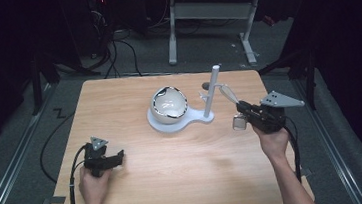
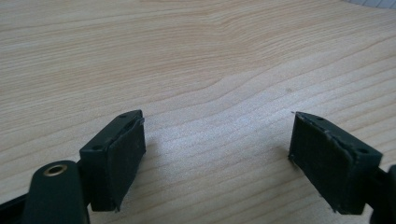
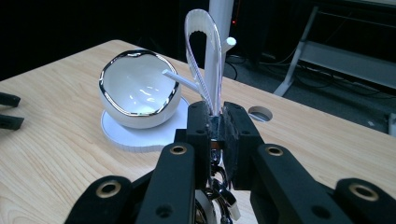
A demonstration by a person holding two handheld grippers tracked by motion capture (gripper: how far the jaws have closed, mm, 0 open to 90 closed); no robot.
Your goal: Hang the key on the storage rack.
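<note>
We note the right gripper [image 3: 217,128] clamped on a white strap loop [image 3: 204,56] beside the stand [image 1: 211,91]; the left gripper [image 2: 217,158] rests wide, empty, on the table [image 2: 196,60].

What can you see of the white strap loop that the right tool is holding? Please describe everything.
The strap loop is a narrow band, white and slightly see-through, probably fabric or plastic, folded into a long upright loop. Its lower end is pinched between the shut jaws of the right tool. Shiny metal parts hang below the jaws. The loop rises beside the white stand, next to its short pegs.
</note>
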